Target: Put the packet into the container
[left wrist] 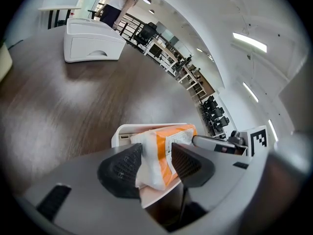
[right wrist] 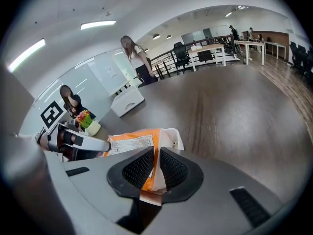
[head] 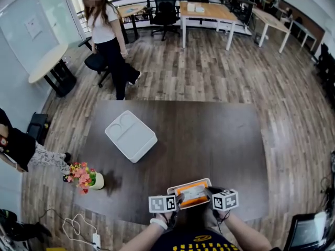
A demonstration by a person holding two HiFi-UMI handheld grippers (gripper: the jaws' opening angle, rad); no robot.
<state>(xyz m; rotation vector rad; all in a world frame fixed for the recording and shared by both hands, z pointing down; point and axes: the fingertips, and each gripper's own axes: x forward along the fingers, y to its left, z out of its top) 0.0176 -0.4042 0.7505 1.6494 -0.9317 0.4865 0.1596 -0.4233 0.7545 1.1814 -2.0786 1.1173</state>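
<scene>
Sitting at the 6 o'clock edge of the dark table (head: 209, 140) is an open white container (head: 188, 183), and the packet (head: 191, 193) lies across its mouth, covering most of it. Whether the packet rests on the container's floor or is held just above it cannot be told. A second white container, a closed lidded box (head: 131, 136) with two moulded sections on top, stands well apart towards 10 o'clock on the table.

A small pot of flowers (head: 96, 180) stands at the table's 8 o'clock corner, away from the open container. Nothing lies on the table between the two containers. Beyond the table, at 11 o'clock, a person (head: 107, 35) stands on the wooden floor, with an office chair (head: 165, 9) and a light wooden desk (head: 207, 9) at 12 o'clock.

The packet is orange with crinkled white ends and a white printed label on its upper face. The left gripper (head: 177, 199) pinches one white end between its pads, jaws set moderately apart around the bunched film. The right gripper (head: 212, 195) pinches the opposite end, jaws almost together on the thin edge.
</scene>
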